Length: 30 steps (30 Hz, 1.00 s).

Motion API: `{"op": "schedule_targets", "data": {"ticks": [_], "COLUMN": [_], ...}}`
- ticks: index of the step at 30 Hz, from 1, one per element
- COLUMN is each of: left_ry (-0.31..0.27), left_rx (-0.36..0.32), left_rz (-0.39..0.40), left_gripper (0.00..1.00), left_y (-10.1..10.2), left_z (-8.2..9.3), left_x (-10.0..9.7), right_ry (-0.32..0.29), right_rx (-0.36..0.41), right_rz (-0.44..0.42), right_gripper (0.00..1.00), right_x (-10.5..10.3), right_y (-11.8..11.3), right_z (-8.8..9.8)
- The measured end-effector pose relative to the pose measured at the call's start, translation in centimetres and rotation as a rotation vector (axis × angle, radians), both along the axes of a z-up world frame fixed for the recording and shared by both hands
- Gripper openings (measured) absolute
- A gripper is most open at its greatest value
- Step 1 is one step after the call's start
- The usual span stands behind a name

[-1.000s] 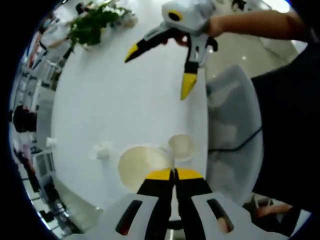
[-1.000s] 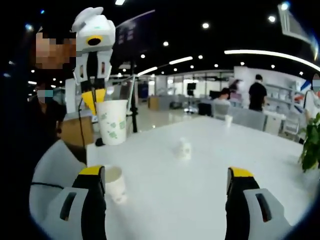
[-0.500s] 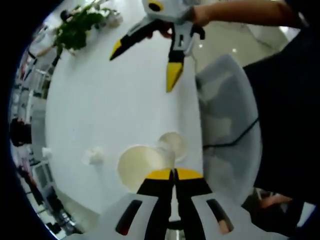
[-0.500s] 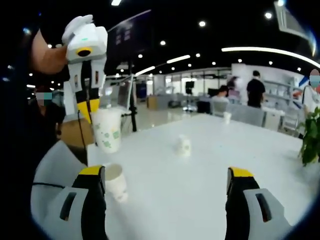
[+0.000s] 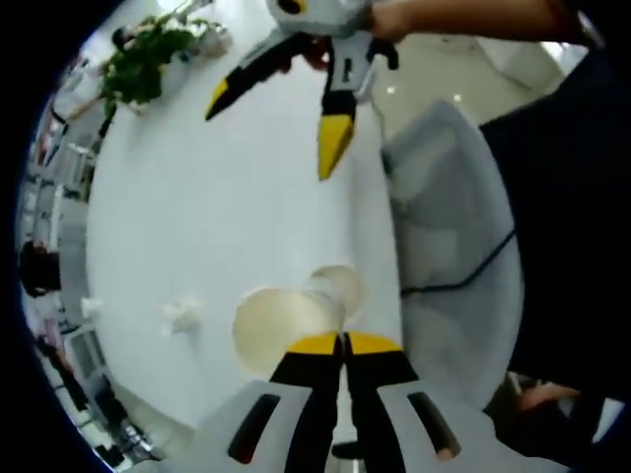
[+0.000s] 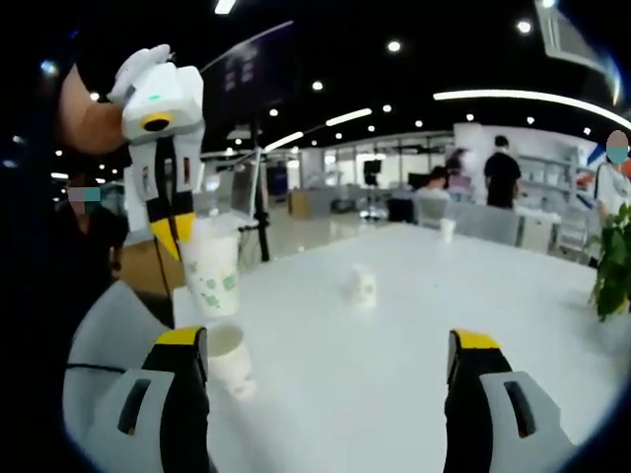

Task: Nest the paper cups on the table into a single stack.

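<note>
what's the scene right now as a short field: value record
left gripper: shut on the rim of a white paper cup with green print, held in the air
cup below: plain white paper cup upright on the white table, just under the held cup
right gripper: open, empty
other cups: small white cup mid-table
plant: green leafy plant at the far end

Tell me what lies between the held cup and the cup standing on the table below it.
Nothing: in the right gripper view, only open air separates the held cup in the left tongs from the standing cup.
</note>
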<state>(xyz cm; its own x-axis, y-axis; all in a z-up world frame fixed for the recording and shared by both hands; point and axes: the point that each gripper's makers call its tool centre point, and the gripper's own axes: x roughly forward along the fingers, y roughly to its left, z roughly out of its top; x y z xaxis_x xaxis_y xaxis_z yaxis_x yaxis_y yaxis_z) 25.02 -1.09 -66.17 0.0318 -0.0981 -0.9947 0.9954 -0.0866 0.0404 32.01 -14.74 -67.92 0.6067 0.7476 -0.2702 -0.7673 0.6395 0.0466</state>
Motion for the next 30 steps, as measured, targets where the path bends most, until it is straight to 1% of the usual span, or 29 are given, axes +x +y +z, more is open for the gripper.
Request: {"op": "schedule_targets", "data": {"ticks": [3, 7, 10, 15, 21, 24, 30], "left_ry": [-0.006, -0.001, -0.013, -0.001, 0.002, 0.019, 0.025], "left_rx": [0.008, 0.006, 0.007, 0.001, 0.013, 0.007, 0.004], "left_rz": [0.013, 0.019, 0.009, 0.018, 0.024, 0.043, 0.052], "left_gripper": [0.0, 0.0, 0.0, 0.0, 0.0, 0.0, 0.0], "left_y": [0.1, 0.1, 0.1, -0.1, -0.1, -0.2, -0.2], "left_z": [-0.4, -0.5, -0.9, -1.3, -2.3, -2.8, -3.7], "left_x": [0.1, 0.0, 0.1, -0.2, -0.4, -0.6, -0.7], "right_ry": [0.002, 0.004, 0.008, 0.017, 0.02, 0.023, 0.036], "right_rx": [0.001, 0.001, 0.001, 0.008, 0.011, 0.012, 0.018], "right_rz": [-0.002, -0.004, -0.007, -0.012, -0.017, -0.02, -0.027], "right_gripper": [1.0, 1.0, 1.0, 1.0, 1.0, 1.0, 1.0], "right_x": [-0.1, -0.2, -0.2, -0.2, -0.2, -0.2, -0.3], "right_y": [0.0, 0.0, -0.1, -0.1, -0.2, -0.2, -0.3], "right_z": [0.0, -0.1, -0.2, -0.3, -0.3, -0.4, -0.7]}}
